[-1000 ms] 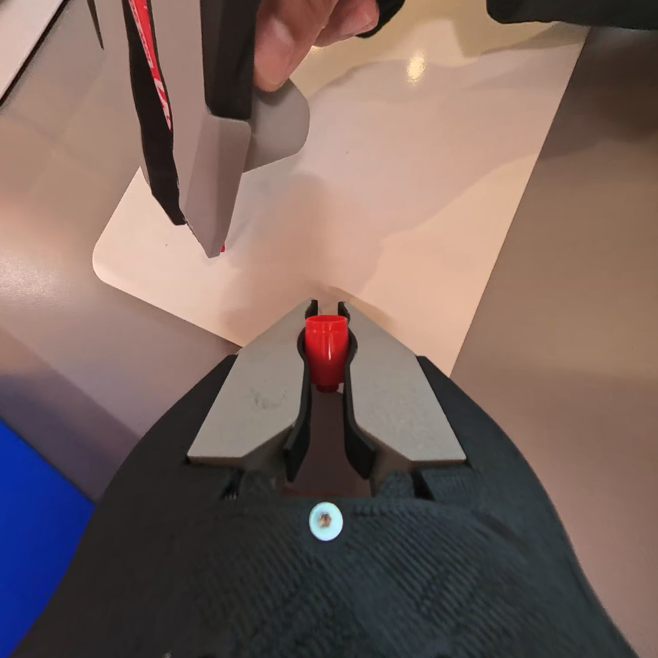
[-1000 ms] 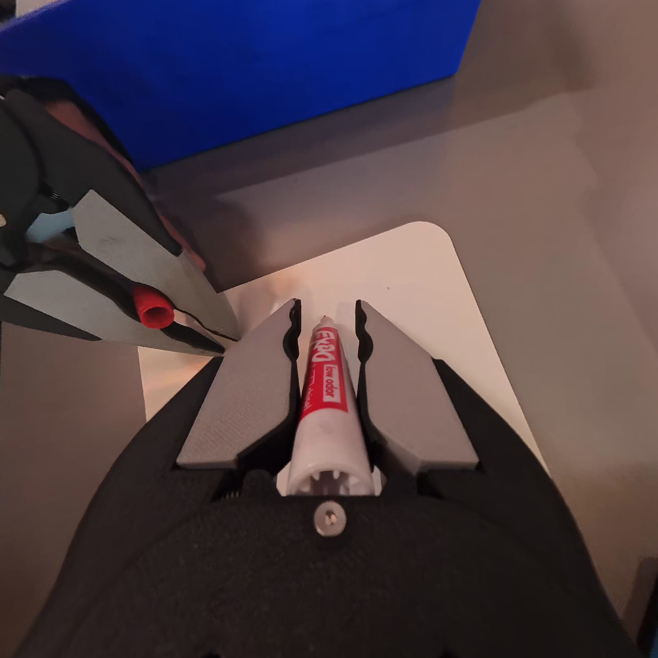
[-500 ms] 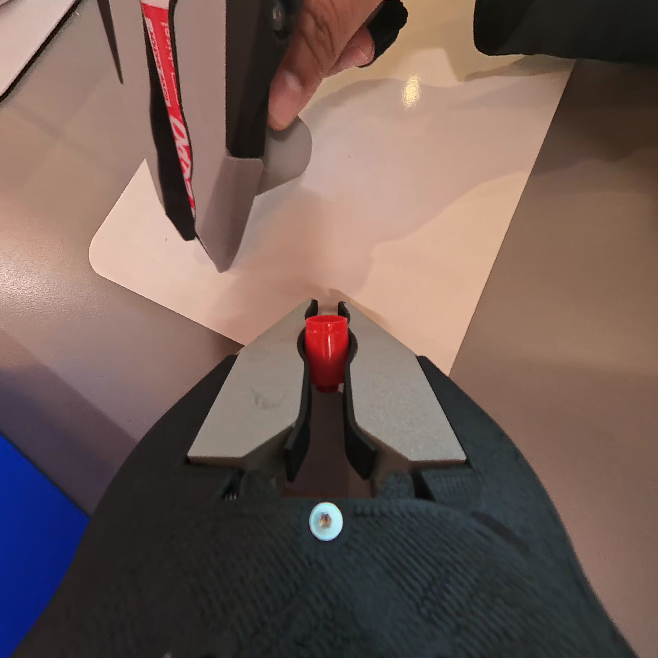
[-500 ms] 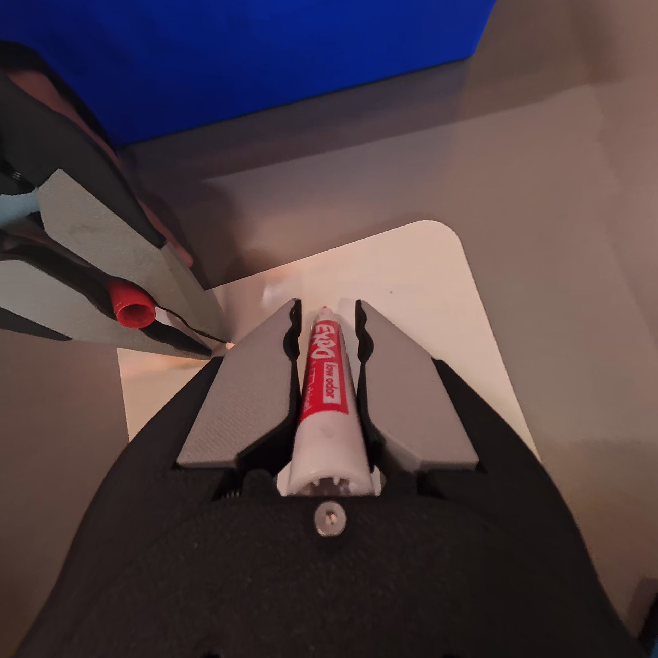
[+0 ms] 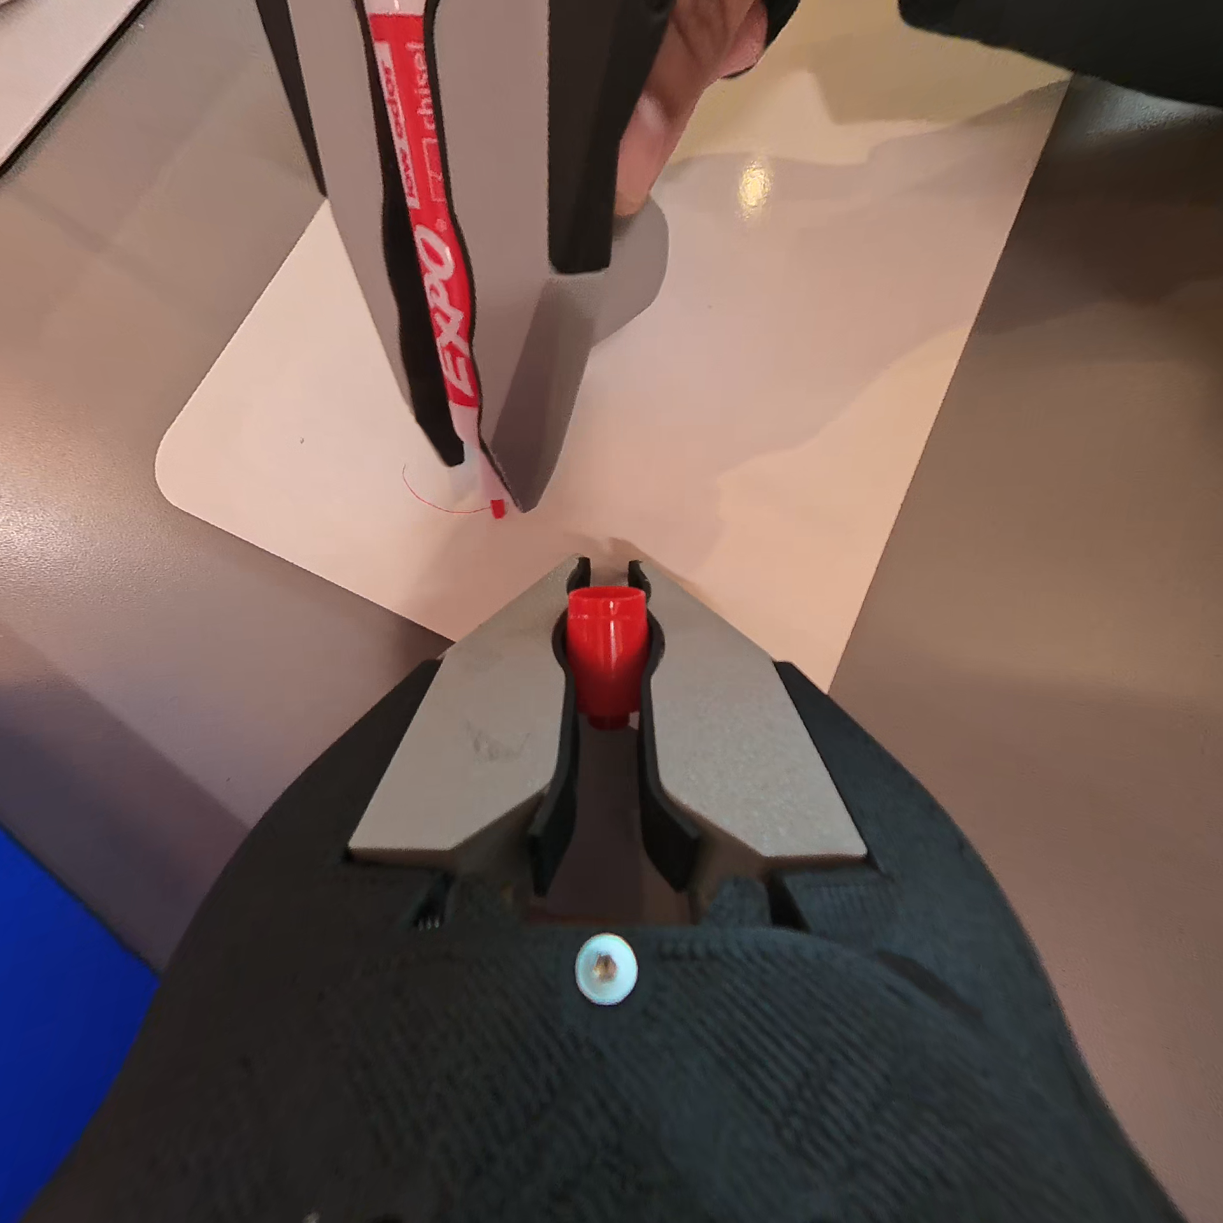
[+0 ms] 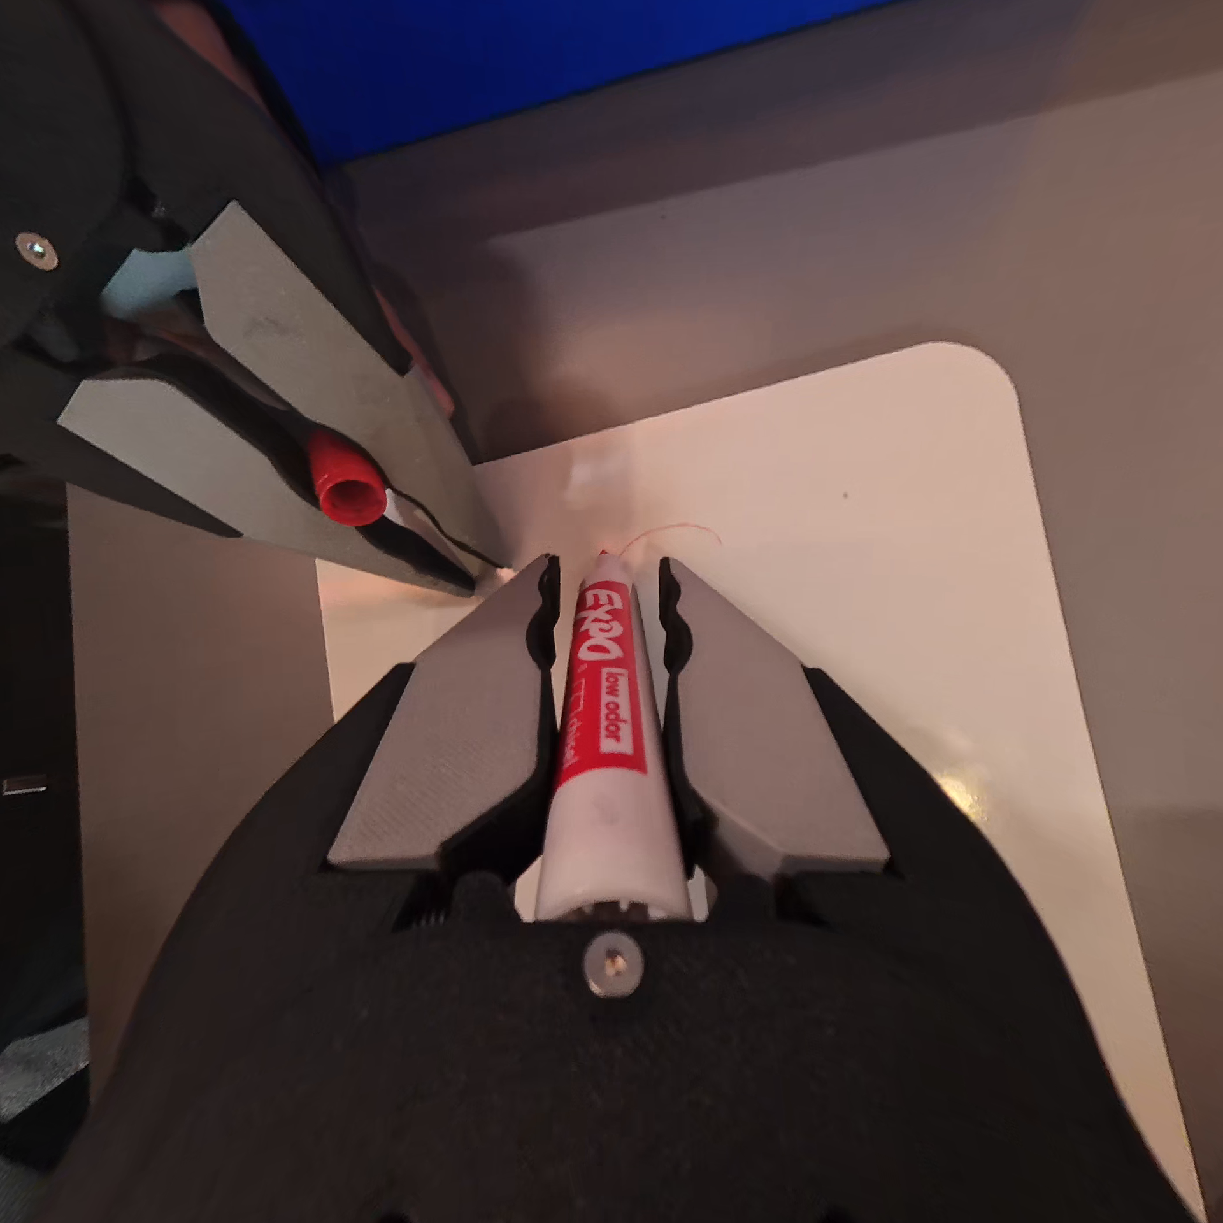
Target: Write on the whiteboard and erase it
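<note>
On whiteboard (image 5: 794,410): right gripper (image 6: 605,562) clamping red-labelled marker (image 6: 605,695), left gripper (image 5: 607,562) clamping cap (image 5: 605,645).

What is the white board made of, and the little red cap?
The whiteboard looks like a smooth, glossy coated sheet: lights reflect off it as bright spots; what lies under the coating can't be told. The red cap, held in the left gripper, looks like hard, shiny moulded plastic, with a highlight down its side.
</note>
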Tool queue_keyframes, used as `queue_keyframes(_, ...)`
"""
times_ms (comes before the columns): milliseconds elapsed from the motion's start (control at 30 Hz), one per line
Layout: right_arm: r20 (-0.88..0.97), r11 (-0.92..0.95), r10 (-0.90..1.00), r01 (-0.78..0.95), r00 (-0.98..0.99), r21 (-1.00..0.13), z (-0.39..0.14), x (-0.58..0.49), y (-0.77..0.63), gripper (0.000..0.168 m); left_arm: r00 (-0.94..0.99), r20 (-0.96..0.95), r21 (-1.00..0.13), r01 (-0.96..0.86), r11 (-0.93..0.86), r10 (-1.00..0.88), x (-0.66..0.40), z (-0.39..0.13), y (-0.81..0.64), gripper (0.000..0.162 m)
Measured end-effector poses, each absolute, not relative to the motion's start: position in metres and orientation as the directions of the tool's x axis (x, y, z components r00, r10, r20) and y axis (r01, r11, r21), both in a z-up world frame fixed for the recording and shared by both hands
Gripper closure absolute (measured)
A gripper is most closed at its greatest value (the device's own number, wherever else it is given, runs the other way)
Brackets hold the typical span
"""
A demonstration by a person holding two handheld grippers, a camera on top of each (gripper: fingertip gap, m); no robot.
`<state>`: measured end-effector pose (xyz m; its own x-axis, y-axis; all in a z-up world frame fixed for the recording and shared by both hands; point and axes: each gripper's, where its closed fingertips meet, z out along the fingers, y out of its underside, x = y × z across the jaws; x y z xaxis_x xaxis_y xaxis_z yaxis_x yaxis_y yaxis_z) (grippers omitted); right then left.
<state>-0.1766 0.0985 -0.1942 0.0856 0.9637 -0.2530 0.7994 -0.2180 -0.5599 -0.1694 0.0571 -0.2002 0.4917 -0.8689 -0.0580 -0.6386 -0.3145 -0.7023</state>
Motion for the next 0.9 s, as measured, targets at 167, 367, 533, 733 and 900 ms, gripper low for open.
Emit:
queue_keyframes(167, -0.280, -0.248, 0.953, 0.828, 0.116, -0.502, -0.195, -0.160, 0.097, 0.141, 0.491, -0.060, -0.703, -0.638, -0.312, -0.869, -0.169, -0.200, 0.057, 0.152)
queue_keyframes(367, -0.220, -0.314, 0.947, 0.807, 0.232, -0.500, -0.196, -0.150, 0.124, 0.141, 0.490, -0.059, -0.705, -0.637, -0.311, -0.870, -0.168, -0.200, 0.056, 0.152)
queue_keyframes(533, -0.177, -0.309, 0.951, 0.782, 0.253, -0.541, -0.197, -0.162, 0.137, 0.141, 0.490, -0.059, -0.705, -0.637, -0.311, -0.869, -0.168, -0.200, 0.056, 0.152)
queue_keyframes(733, -0.182, -0.285, 0.958, 0.779, 0.219, -0.559, -0.198, -0.173, 0.131, 0.140, 0.489, -0.063, -0.706, -0.638, -0.308, -0.870, -0.168, -0.200, 0.056, 0.152)
queue_keyframes(900, -0.194, -0.286, 0.958, 0.757, 0.212, -0.588, -0.187, -0.173, 0.129, 0.140, 0.489, -0.061, -0.708, -0.636, -0.308, -0.870, -0.168, -0.200, 0.056, 0.152)
